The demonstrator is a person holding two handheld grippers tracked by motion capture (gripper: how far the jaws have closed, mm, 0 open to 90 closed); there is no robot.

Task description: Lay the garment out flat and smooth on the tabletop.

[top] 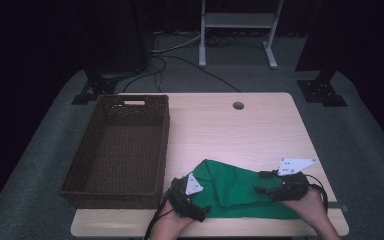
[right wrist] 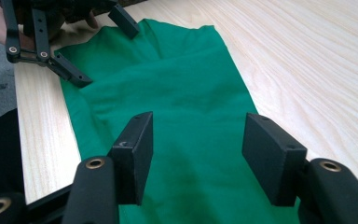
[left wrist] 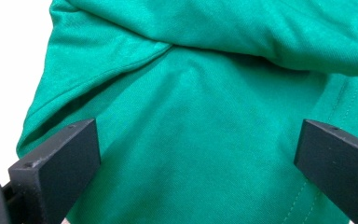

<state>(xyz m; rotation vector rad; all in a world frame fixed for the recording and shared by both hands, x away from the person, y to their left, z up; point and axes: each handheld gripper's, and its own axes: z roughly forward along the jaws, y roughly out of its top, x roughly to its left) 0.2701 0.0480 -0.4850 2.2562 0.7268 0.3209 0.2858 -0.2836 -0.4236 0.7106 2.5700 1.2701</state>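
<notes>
A green cloth (top: 240, 190) lies loosely folded on the near edge of a pale wooden worktop (top: 240, 130), between a person's two hands. The left claw (top: 196, 202) sits at the cloth's left end, its black jaws spread wide over the fabric with the pads not pressing on it; in the left gripper view the cloth (left wrist: 205, 116) shows a thick fold running across above the jaws. The right claw (top: 260, 189) rests over the cloth's right part, pointing leftward along it. In the right gripper view its jaws stand about half open with the flat cloth (right wrist: 177, 107) lying below and between them, the pads gripping nothing; the left claw (right wrist: 100, 51) shows farther off at the cloth's far end. A dark brown woven basket (top: 80, 170) stands on the left part of the worktop, just beside the cloth. A round hole (top: 238, 105) sits near the far edge of the worktop.
</notes>
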